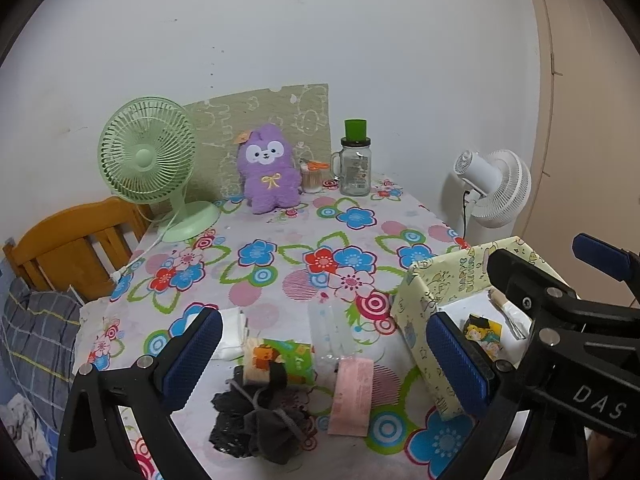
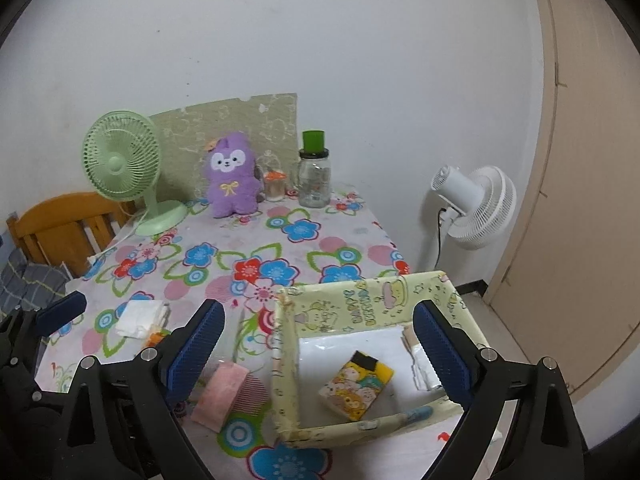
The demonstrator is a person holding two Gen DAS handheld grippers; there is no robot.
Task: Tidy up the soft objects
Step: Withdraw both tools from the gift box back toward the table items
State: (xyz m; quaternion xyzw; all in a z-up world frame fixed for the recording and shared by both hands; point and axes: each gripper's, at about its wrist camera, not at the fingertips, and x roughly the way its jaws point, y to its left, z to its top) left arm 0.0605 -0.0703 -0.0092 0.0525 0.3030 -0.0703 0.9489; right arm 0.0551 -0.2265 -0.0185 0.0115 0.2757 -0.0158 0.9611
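On the floral tablecloth [image 1: 280,216] near me lie a green and orange tissue pack [image 1: 286,360], a dark grey mesh bundle [image 1: 260,420], a pink pack [image 1: 352,396], a clear plastic pack [image 1: 331,330] and a white folded cloth [image 1: 231,336]. My left gripper [image 1: 328,360] hangs open above them, holding nothing. A pale yellow cartoon-print box [image 2: 286,364] stands at the table's right edge. Inside it lies a yellow cartoon tissue pack [image 2: 356,384]. My right gripper [image 2: 320,350] is open over the box's left wall, empty. The pink pack [image 2: 220,396] lies left of the box.
At the back against the wall stand a purple plush [image 1: 268,168], a green desk fan [image 1: 148,160], a glass jar with a green lid [image 1: 355,164] and a small toothpick jar [image 1: 312,178]. A white fan [image 1: 496,188] stands off the table's right; a wooden headboard [image 1: 72,240] is left.
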